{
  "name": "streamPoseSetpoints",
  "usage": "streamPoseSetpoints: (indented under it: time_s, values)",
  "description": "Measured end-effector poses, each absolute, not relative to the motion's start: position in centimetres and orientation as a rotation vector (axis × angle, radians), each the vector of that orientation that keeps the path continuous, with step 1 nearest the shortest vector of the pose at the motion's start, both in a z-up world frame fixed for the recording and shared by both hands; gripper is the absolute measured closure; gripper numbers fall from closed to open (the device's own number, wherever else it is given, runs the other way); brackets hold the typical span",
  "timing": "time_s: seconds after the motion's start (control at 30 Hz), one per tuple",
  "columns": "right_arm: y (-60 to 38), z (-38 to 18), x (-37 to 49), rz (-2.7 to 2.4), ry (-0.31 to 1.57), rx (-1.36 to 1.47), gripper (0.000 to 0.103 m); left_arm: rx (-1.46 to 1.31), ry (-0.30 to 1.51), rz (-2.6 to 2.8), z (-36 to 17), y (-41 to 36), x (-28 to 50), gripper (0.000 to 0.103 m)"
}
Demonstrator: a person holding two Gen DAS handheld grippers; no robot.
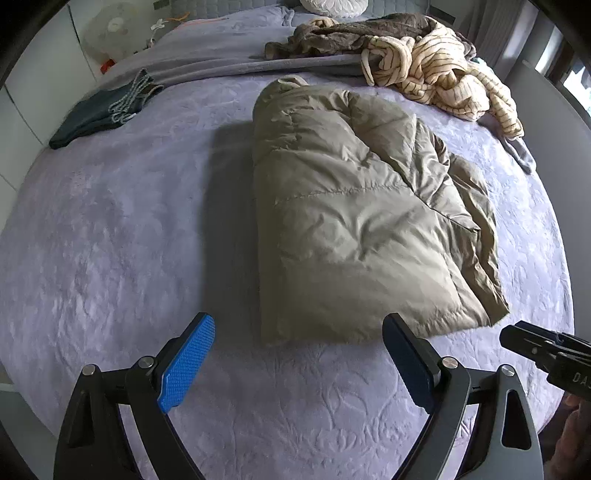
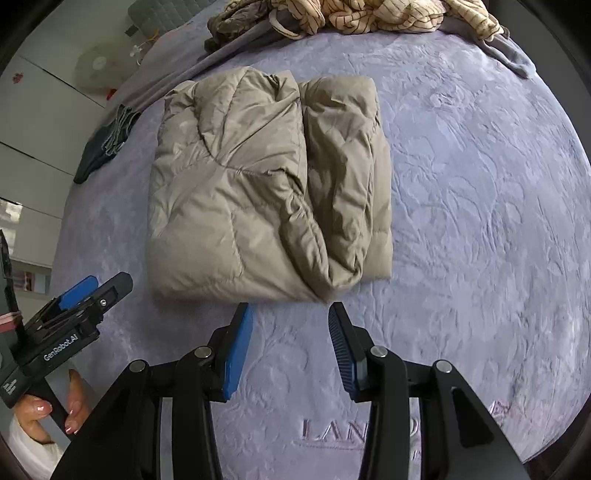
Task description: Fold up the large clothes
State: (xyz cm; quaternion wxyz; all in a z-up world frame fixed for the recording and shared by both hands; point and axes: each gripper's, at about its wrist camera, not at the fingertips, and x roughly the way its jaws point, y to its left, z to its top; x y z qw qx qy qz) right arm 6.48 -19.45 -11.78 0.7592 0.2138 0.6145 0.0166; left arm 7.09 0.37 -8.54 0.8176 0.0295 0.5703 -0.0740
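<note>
The left tongs [image 1: 297, 354] stand wide apart with nothing between them, poised over the bedspread just short of the near edge of the padded jacket [image 1: 354, 206]. The right tongs [image 2: 291, 350] are also released, their blue pads parted and empty, hanging just before that same near edge; no cloth touches either pair. Both point steeply down at the bed, which reads as a stand-off after a fold: the jacket lies on its own, unheld, so it looks let go of on purpose to settle.

The jacket sits in the middle of the bed [image 2: 480, 221] as a thick, roughly rectangular bundle, one half doubled over the other along a lengthwise ridge. Its left side is a clean rounded fold; the right side shows layered loose edges, and the near right corner bulges open, likely because the padding springs back. That corner is where a tidy-up would probably be needed.

Open bedspread surrounds the jacket on the left, right and near sides, giving free room to come in from any of them. A striped garment [image 1: 443, 70] and a brown one [image 1: 351, 35] lie heaped beyond the far end, well apart, and dark folded jeans [image 1: 99, 114] rest at the far left edge.
</note>
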Motion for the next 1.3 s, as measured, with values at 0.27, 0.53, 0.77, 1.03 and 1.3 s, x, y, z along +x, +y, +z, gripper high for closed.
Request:
streamPoseSetpoints:
  time_s: [0.27, 0.53, 0.77, 1.03, 1.3]
  values:
    - [-19.0, -9.3, 5.3, 0.021, 1.301, 0.457, 0.038, 0.11, 1.183, -0.131, -5.8, 0.8, 5.5, 0.0]
    - [-19.3, -4.4, 5.5, -0.067, 1.168, 0.36, 0.019, 0.1, 1.117, -0.115, -2.1, 1.0, 4.8, 0.0]
    - [-19.3, -0.5, 5.5, -0.136, 1.018, 0.283, 0.0, 0.091, 1.067, -0.118, -0.2, 0.8, 4.3, 0.0]
    - [-18.8, 1.3, 5.8, -0.15, 0.971, 0.244, 0.0, 0.061, 1.039, -0.088, 1.1, 1.4, 4.3, 0.0]
    - [-18.5, 1.1, 5.0, -0.153, 0.986, 0.24, 0.0, 0.058, 1.015, -0.056, 1.9, 2.1, 4.2, 0.0]
